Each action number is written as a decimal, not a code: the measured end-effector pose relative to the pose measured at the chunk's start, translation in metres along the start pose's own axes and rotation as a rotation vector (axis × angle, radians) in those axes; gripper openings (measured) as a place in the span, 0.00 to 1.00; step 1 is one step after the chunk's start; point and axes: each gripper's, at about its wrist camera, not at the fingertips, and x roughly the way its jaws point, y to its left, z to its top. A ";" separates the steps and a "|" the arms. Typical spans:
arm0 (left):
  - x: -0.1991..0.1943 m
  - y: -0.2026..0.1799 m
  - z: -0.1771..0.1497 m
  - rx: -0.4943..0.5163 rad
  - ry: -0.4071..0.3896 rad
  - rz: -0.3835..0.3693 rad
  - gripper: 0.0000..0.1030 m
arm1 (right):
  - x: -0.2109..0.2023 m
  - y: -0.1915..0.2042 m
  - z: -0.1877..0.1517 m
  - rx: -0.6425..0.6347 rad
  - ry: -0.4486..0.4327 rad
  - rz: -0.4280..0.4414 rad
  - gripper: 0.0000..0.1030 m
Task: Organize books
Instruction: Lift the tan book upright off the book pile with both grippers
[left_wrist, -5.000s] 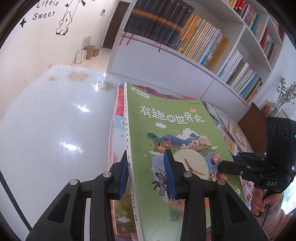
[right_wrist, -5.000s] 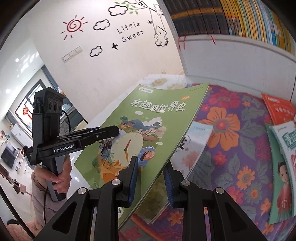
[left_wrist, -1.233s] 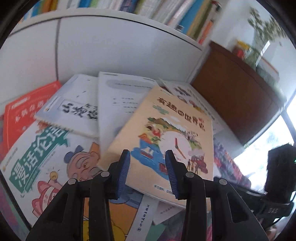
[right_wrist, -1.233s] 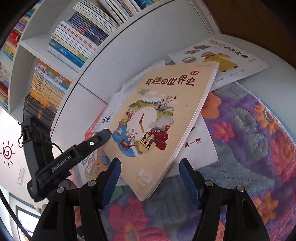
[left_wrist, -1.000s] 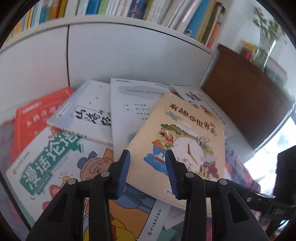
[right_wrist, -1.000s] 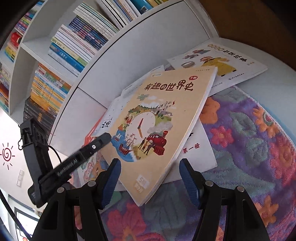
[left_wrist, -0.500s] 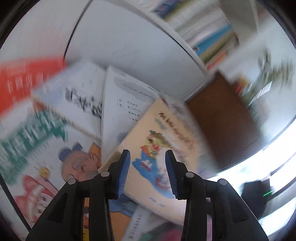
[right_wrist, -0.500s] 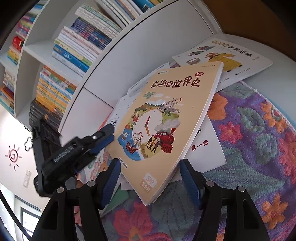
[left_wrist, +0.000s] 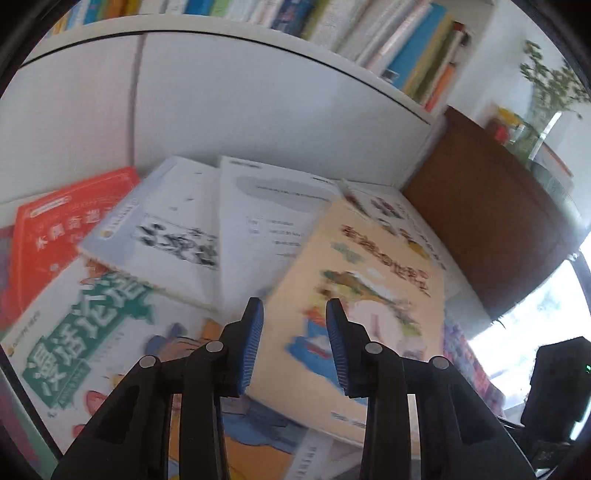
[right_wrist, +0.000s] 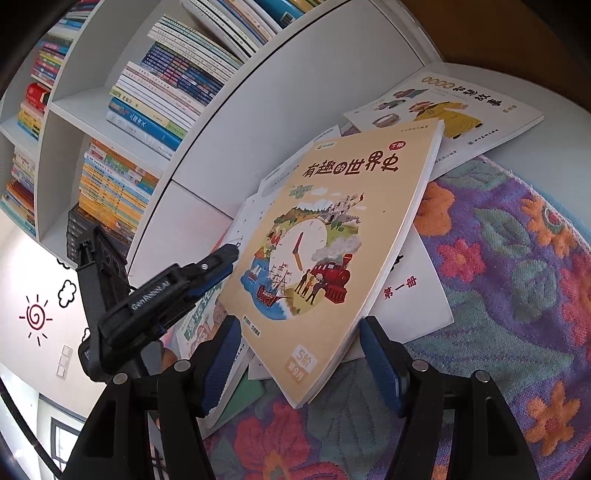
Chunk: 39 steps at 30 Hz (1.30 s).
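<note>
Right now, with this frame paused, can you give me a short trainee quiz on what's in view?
1. True or false: the right gripper has its jaws shut tight.
2. What covers the surface under the scattered books? A) a floral cloth B) bare wood C) a green tray
3. Which red vehicle is drawn beside the clock on the cover of the tan book?

Key: 1. False: its jaws stand wide apart, with the tan book's near corner between them. 2. A. 3. A steam train.
</note>
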 end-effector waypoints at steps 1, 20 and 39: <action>0.005 -0.004 -0.001 -0.002 0.042 -0.052 0.31 | 0.000 0.000 0.000 0.001 0.003 0.002 0.64; 0.005 -0.013 -0.010 0.185 0.051 0.193 0.35 | -0.001 0.000 0.005 -0.028 0.009 -0.033 0.67; -0.150 0.013 -0.160 0.038 0.203 0.187 0.35 | 0.000 0.054 -0.062 -0.173 0.278 -0.031 0.70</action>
